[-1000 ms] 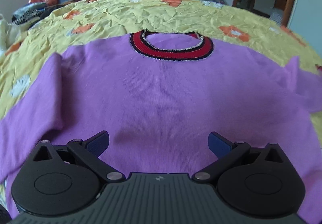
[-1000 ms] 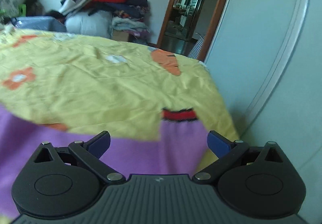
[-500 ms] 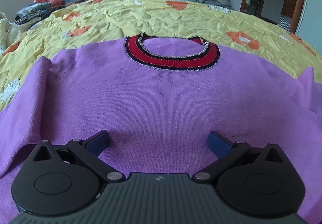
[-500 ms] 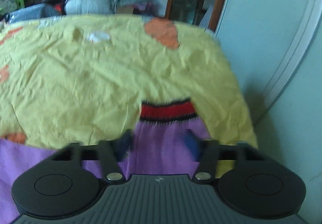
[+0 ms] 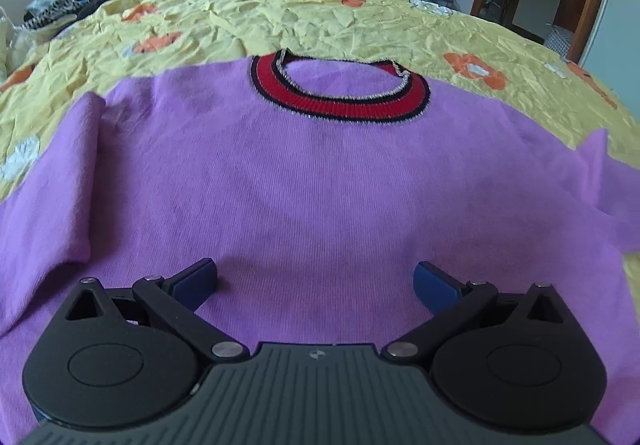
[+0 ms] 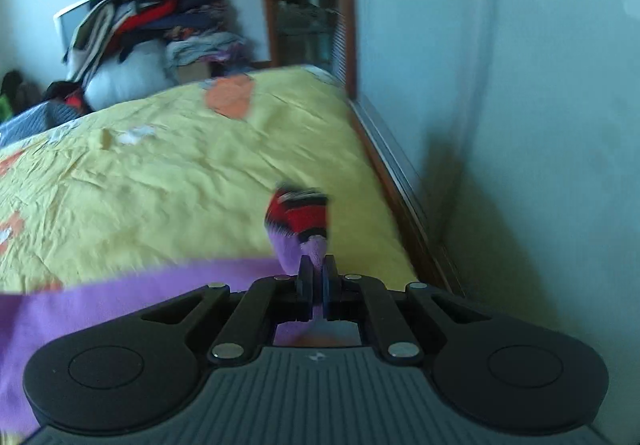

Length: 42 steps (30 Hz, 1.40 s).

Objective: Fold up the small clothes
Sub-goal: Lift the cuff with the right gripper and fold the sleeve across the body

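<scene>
Purple sweater flat on the bed, right gripper pinching a sleeve

The purple sweater point(image 5: 312, 181) fills the middle of the left wrist frame, spread front-up on a yellow flowered bedsheet point(image 5: 280, 21), its red collar point(image 5: 340, 97) in the upper centre. The left gripper point(image 5: 314, 279) sits low over the hem area with its blue pads spread wide, nothing between them. In the right wrist frame the right gripper point(image 6: 314, 275) is closed tight on the sleeve point(image 6: 298, 245) just below the red striped cuff point(image 6: 300, 213), which pokes up past the fingertips at centre frame. That shot is pretty blurry, so the sleeve looks lifted off the sheet but I can't say for sure. A pile of clothes point(image 6: 152, 29) sits upper left there.
</scene>
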{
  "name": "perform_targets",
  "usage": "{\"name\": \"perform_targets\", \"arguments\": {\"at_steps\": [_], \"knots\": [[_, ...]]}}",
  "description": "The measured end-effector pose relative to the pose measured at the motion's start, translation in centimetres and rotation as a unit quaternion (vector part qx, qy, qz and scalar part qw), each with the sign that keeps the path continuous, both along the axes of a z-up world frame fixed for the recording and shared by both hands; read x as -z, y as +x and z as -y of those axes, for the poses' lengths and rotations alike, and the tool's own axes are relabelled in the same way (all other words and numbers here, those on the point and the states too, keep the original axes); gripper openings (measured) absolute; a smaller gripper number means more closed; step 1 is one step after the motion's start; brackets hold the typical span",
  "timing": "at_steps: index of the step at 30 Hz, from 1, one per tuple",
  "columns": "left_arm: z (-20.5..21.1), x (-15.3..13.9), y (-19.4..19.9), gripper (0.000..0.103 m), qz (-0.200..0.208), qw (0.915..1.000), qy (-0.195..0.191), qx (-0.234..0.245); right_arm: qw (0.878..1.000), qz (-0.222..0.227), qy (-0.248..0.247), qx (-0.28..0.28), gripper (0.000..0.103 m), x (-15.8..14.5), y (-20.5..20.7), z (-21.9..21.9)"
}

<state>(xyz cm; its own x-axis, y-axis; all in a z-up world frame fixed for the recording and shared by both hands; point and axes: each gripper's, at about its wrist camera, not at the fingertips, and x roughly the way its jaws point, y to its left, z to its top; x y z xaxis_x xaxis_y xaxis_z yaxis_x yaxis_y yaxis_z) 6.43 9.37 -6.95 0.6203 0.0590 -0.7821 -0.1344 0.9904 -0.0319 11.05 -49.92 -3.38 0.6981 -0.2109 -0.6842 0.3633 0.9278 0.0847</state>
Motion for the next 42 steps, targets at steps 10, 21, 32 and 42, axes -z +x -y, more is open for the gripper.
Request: {"name": "perform_targets", "arguments": {"at_steps": [10,21,32,42], "knots": [[-1.2,-0.1,-3.9,0.103,-0.015,0.9998,0.014,0.004,0.965,0.090,0.246,0.028,0.034,4.7,-4.8,7.3],[-2.9,-0.6,-5.5,0.103,-0.031,0.9991,0.005,-0.027,0.941,0.117,0.294,0.119,0.007,6.6,-5.9,8.8],[-5.6,-1.7,-8.0,0.103,-0.022,0.9987,-0.001,-0.046,0.923,0.221,0.314,0.037,0.004,-2.8,-5.0,4.4],[-11.6,-3.5,-12.5,0.103,0.000,0.9946,-0.018,-0.102,0.894,0.244,0.342,-0.154,0.004,-10.4,-3.4,-13.0]]}}
